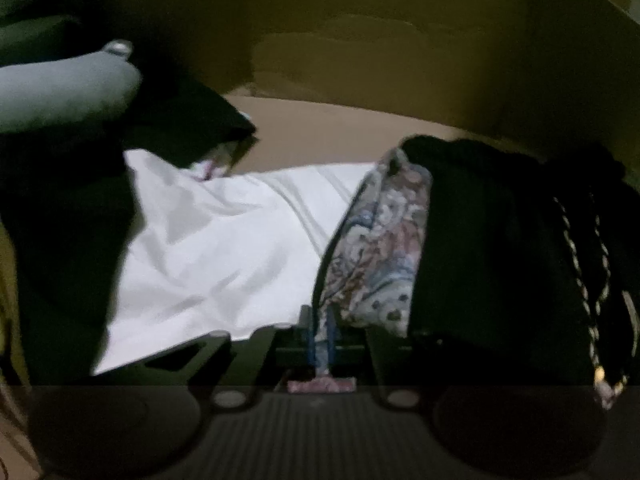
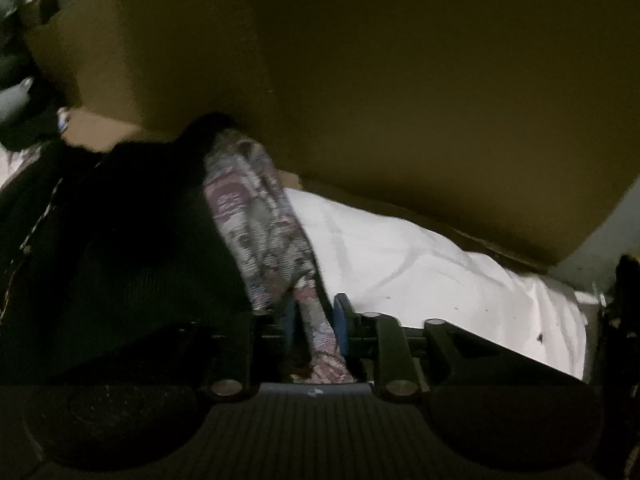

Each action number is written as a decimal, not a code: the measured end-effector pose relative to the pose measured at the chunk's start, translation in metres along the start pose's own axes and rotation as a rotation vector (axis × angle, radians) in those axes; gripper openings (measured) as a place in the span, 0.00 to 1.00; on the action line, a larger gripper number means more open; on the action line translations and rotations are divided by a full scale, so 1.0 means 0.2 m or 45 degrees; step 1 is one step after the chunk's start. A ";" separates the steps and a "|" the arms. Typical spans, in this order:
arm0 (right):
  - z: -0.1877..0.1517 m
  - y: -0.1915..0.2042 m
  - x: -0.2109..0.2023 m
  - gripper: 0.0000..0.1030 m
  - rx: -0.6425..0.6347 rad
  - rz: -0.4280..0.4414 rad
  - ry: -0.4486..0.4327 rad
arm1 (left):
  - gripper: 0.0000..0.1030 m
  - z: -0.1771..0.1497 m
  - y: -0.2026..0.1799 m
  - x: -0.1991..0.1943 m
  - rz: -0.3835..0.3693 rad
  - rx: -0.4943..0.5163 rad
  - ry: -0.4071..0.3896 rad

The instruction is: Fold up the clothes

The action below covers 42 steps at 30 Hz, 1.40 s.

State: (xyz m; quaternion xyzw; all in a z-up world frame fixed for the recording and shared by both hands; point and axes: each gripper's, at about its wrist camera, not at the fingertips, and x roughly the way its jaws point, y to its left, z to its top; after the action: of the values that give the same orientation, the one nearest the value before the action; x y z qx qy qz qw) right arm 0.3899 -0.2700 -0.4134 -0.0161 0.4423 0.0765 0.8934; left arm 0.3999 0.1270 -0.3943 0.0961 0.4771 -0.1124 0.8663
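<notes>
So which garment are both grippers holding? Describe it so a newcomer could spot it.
Start from the white sheet spread in front of the brown cardboard wall. Above it hangs a dark garment, pinched by the left gripper and right gripper. Its pale floral patterned edge distinguishes it from the plain cloth.

A patterned woven cloth garment (image 1: 376,248) is seen at centre, lined by dark matt fabric (image 1: 488,240). A smooth white sheet (image 1: 208,240) is shown lower left, matt brown cardboard (image 2: 400,100) above.
</notes>
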 end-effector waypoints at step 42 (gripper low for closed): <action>-0.23 -0.20 -0.35 0.29 0.193 -0.089 -0.029 | 0.16 -0.25 0.28 -0.20 0.062 -0.097 0.045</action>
State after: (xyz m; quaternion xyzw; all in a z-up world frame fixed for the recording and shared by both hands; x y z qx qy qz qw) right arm 0.3179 -0.3220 -0.3864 0.0369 0.4358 0.0116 0.8992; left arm 0.3550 0.1981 -0.3835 0.0768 0.4937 -0.0715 0.8633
